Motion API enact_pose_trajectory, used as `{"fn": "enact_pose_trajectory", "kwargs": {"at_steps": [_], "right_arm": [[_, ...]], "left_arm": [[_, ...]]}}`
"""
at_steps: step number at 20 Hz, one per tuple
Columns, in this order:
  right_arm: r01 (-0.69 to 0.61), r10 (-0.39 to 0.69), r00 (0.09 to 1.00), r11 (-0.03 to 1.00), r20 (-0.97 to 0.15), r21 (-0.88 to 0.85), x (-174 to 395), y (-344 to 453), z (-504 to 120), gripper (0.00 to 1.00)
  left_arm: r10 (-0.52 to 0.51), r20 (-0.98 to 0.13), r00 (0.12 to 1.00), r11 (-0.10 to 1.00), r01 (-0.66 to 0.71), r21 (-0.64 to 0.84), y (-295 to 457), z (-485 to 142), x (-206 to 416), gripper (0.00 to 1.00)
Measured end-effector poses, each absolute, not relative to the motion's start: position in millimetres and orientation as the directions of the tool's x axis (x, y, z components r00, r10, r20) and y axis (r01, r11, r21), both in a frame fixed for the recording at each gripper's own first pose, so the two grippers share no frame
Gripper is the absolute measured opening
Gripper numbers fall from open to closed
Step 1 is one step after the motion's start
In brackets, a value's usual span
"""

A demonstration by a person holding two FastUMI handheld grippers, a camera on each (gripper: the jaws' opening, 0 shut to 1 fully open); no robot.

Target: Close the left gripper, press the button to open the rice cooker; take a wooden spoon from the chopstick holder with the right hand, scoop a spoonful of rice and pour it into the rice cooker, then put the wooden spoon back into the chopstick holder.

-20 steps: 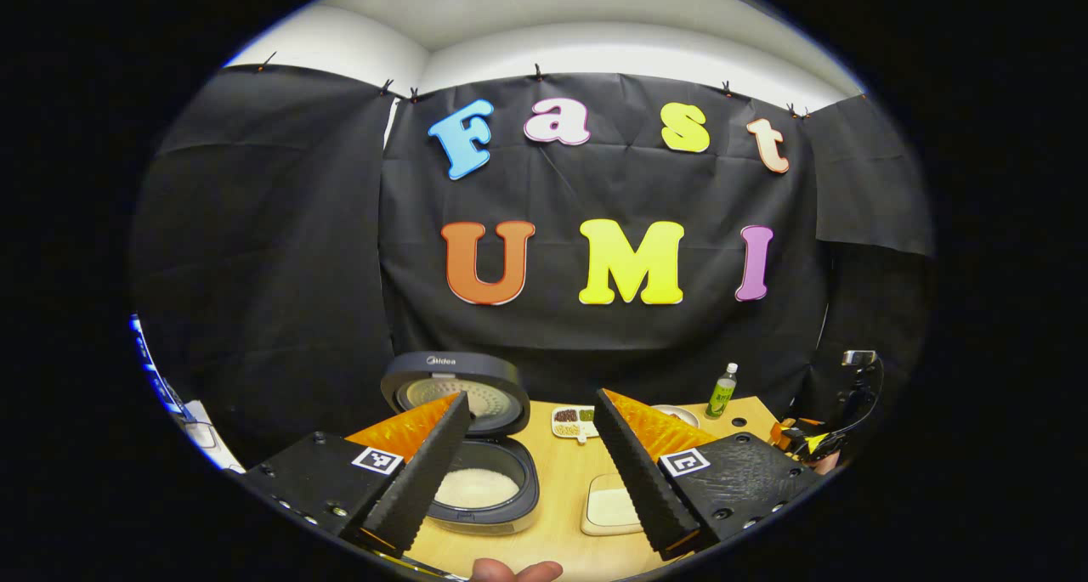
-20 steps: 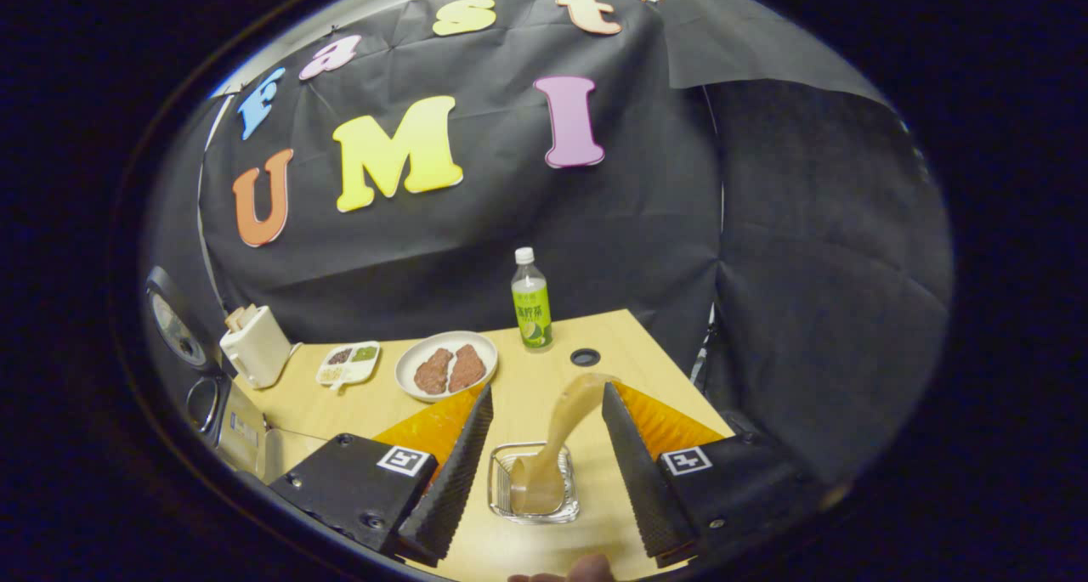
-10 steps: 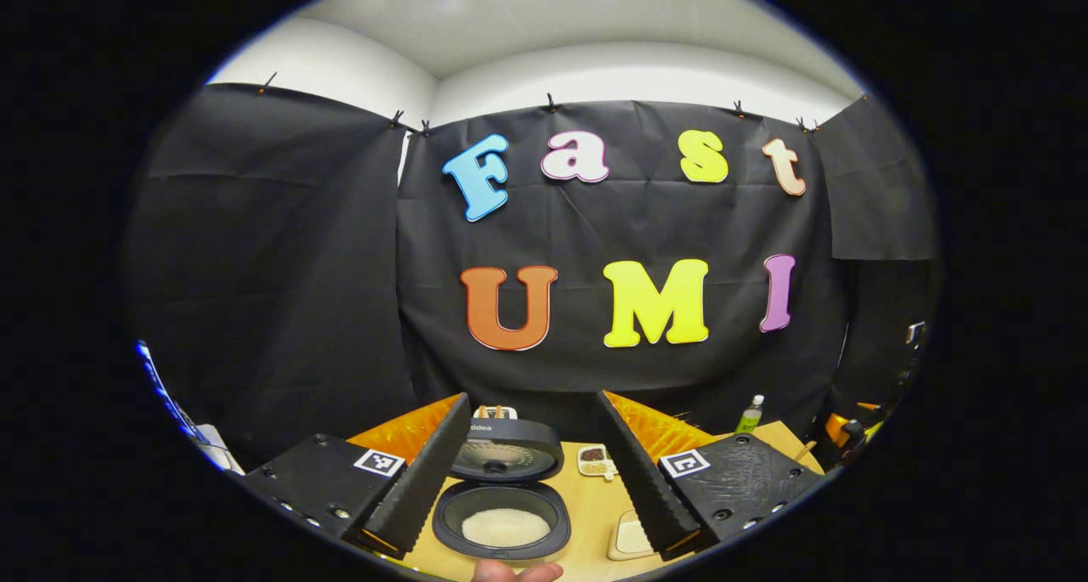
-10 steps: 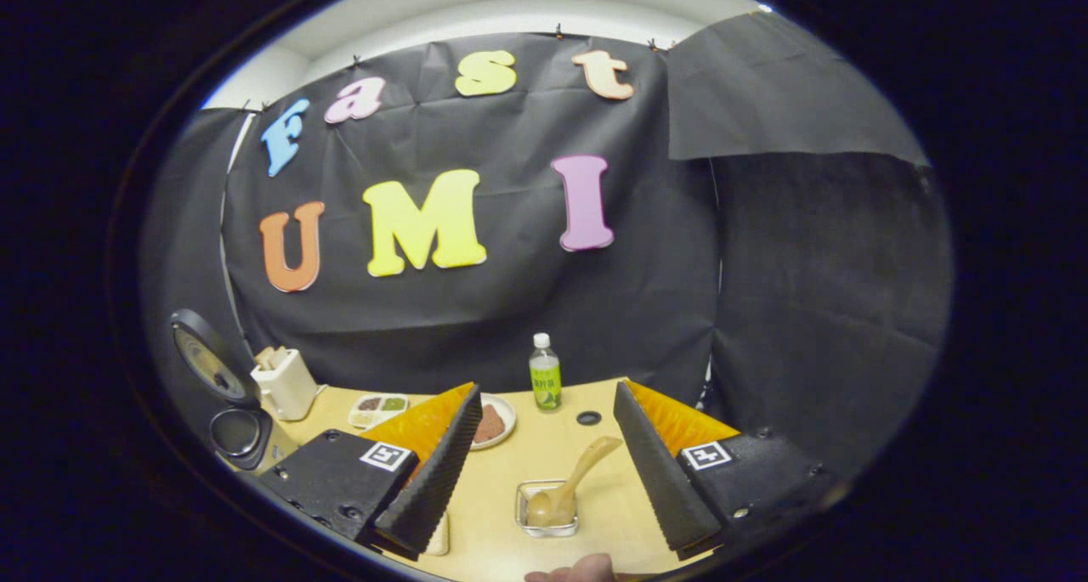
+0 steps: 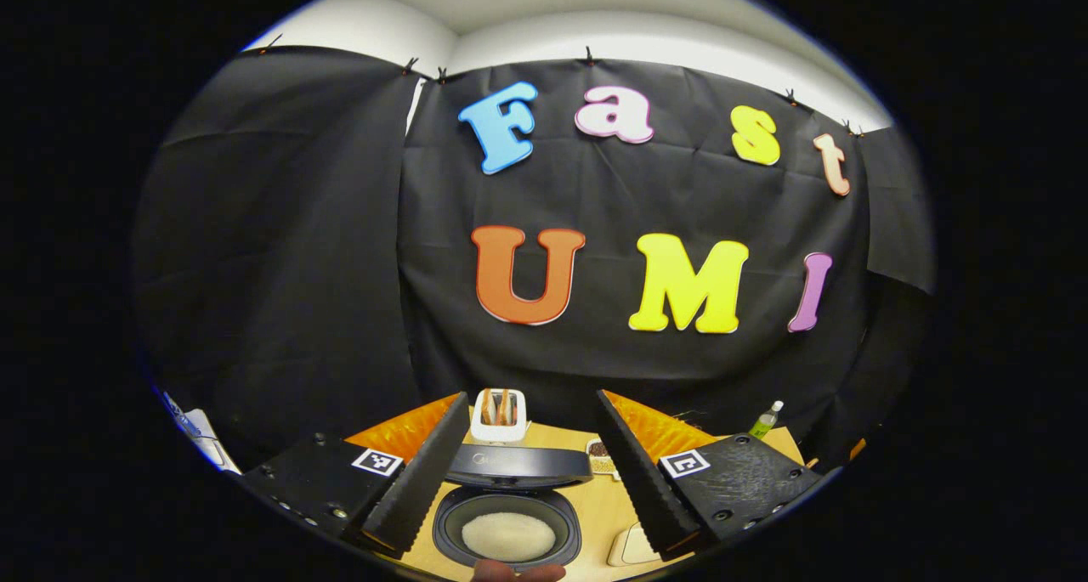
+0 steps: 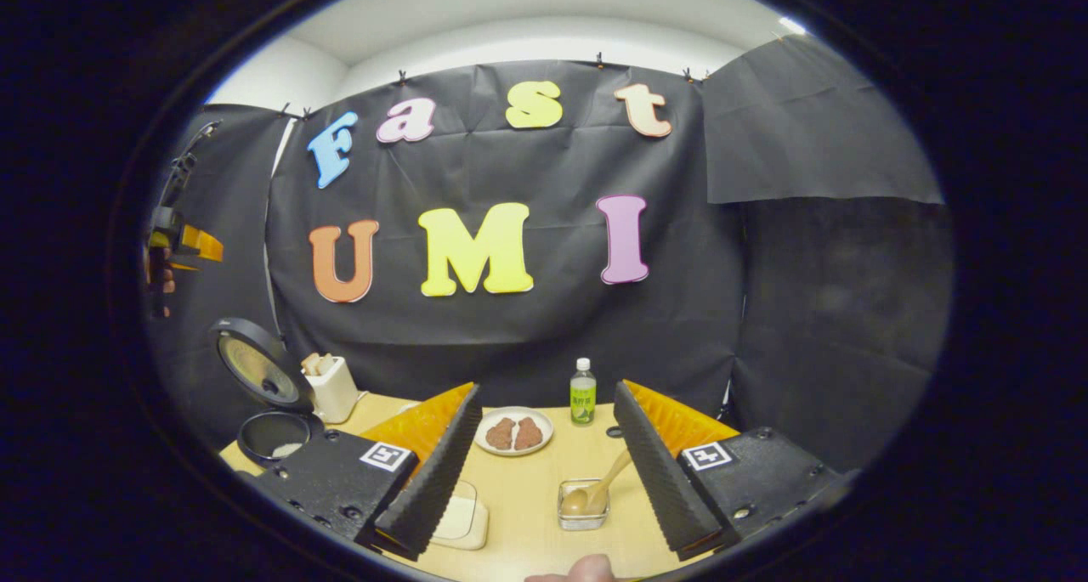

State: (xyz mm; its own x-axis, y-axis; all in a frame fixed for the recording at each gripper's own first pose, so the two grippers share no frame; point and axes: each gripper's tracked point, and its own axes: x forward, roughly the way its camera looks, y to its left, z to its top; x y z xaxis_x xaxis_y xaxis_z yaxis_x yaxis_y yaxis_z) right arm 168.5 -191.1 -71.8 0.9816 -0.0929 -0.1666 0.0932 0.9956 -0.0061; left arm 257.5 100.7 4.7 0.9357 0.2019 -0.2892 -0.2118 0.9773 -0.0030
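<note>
Resting in a glass holder (image 6: 583, 505), the wooden spoon (image 6: 595, 488) is seen between the right gripper's (image 6: 544, 471) spread, empty fingers; the open rice cooker (image 5: 507, 527) is framed by the left gripper (image 5: 531, 471), likewise agape.

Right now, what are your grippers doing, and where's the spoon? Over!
Left gripper open above the open rice cooker, rice inside. Right gripper open, empty. Wooden spoon resting in the small clear dish. Nothing in the way.
</note>
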Motion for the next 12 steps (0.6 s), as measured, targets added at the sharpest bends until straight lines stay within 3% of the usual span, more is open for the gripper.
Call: {"fn": "enact_pose_trajectory", "kwargs": {"at_steps": [7, 12], "right_arm": [[0.178, -0.172, 0.966, 0.984, -0.191, 0.017, 135.8, -205.7, -72.2, 1.00], [0.209, -0.203, 0.963, 0.978, -0.177, 0.013, 126.3, -214.2, -60.0, 0.99]], "left_arm": [[0.190, -0.496, 0.847, 0.977, -0.215, 0.008, 129.1, -60.3, 294.0, 0.95], [0.150, -0.570, 0.808, 0.979, -0.203, -0.029, 125.4, -87.2, 300.2, 0.95]]}}
